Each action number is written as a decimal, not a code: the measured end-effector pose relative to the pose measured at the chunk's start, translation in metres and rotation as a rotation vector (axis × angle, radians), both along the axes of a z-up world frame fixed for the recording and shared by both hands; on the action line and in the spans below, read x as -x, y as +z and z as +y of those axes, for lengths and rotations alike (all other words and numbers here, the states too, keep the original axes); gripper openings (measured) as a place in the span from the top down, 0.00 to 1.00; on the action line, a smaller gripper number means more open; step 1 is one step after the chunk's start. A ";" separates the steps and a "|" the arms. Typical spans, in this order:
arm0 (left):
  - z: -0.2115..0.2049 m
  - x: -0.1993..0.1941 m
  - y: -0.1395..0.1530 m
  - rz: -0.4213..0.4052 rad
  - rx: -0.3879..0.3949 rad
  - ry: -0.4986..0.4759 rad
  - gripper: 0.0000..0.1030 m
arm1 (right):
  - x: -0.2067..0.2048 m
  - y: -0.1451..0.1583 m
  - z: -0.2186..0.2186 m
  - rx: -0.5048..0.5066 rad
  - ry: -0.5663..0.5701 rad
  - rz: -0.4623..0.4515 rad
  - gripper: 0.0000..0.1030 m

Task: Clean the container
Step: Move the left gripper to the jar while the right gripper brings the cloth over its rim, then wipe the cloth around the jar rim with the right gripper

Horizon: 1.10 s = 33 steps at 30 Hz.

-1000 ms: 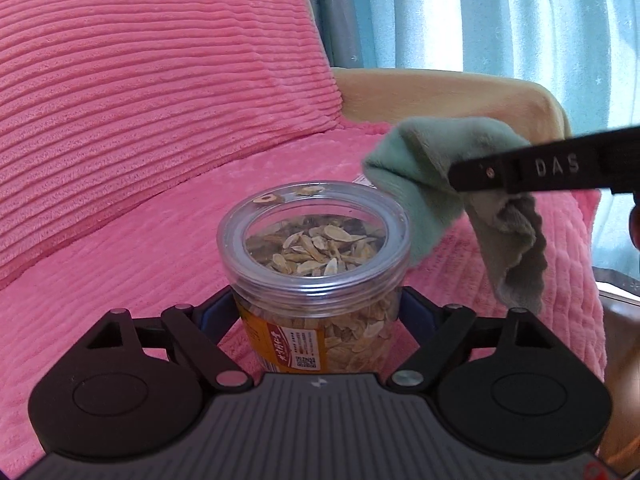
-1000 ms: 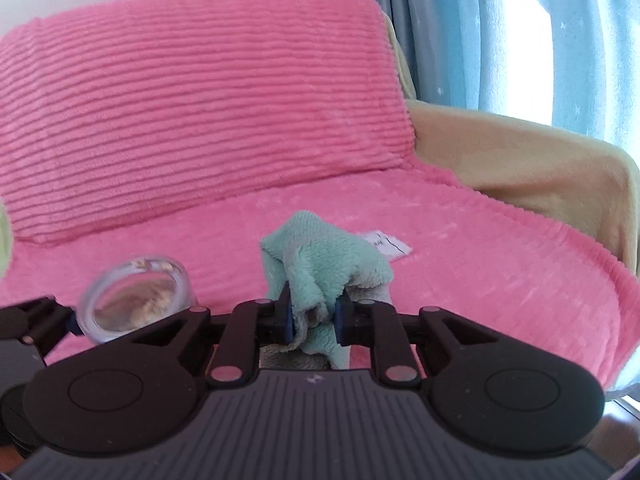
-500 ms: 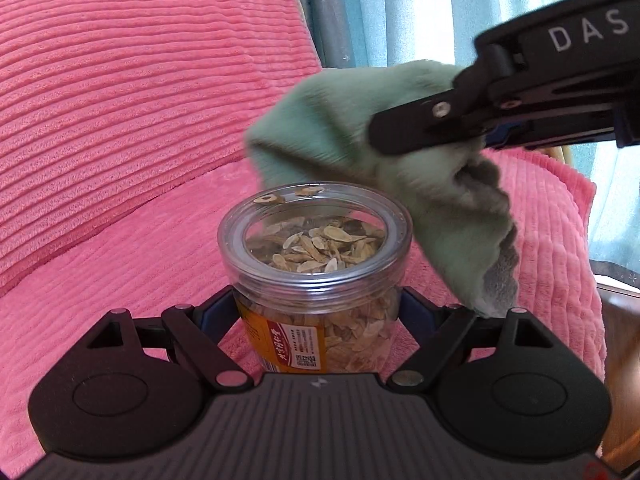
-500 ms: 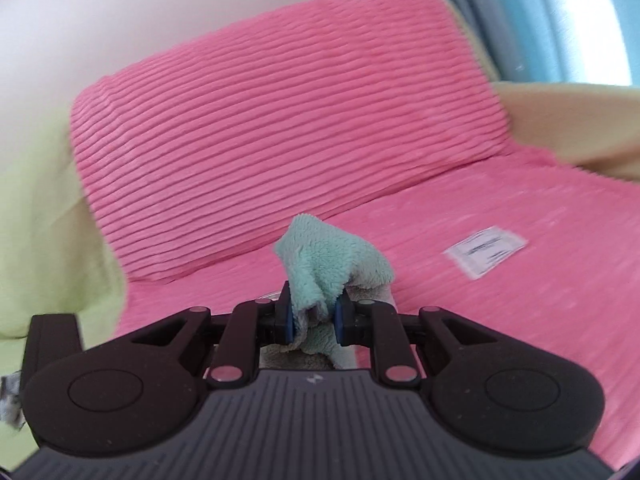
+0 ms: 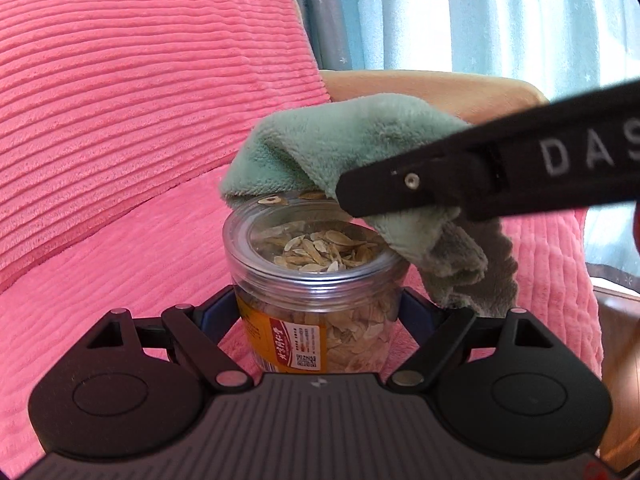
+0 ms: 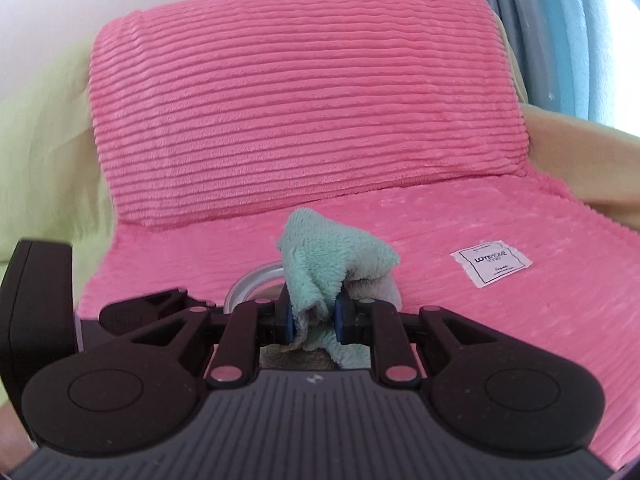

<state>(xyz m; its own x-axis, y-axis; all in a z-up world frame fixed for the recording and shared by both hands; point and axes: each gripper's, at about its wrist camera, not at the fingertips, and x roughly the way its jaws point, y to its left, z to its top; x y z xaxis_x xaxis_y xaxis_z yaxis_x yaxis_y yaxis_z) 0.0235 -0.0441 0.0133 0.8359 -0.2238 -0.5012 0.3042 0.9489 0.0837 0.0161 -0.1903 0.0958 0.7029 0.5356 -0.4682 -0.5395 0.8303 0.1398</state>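
Gripping, left wrist view: left gripper [image 5: 320,312] clamps the clear round plastic jar of dried slices [image 5: 318,280] at 6 o'clock.
Cloth: fluffy green towel [image 5: 340,148] rests on the jar's rim at 1 o'clock — over the pink ribbed sofa cover [image 5: 120,120].
Right wrist view: right gripper [image 6: 312,318] pinches the towel [image 6: 324,264] — jar rim [image 6: 256,278] peeks at 9 o'clock.

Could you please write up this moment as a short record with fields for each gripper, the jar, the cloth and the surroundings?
left gripper: shut on the jar, fingers on either side of its body
right gripper: shut on the cloth
jar: clear plastic, upright, clear lid on, pale dried slices inside, orange label
cloth: green plush, draped over the far and right rim of the lid
contact: cloth touches the lid
surroundings: pink ribbed sofa cover with a white tag; blue curtain behind
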 end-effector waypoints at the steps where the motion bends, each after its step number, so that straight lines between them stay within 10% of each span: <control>1: 0.000 0.000 0.000 -0.001 -0.001 -0.001 0.17 | 0.002 0.000 0.000 0.006 0.009 -0.001 0.85; 23: 0.008 -0.001 -0.001 -0.005 0.039 -0.035 0.18 | -0.022 -0.006 0.013 -0.180 0.049 0.118 0.86; 33: 0.012 0.005 -0.002 -0.020 0.006 -0.118 0.18 | -0.024 -0.007 0.012 -0.057 -0.009 0.016 0.87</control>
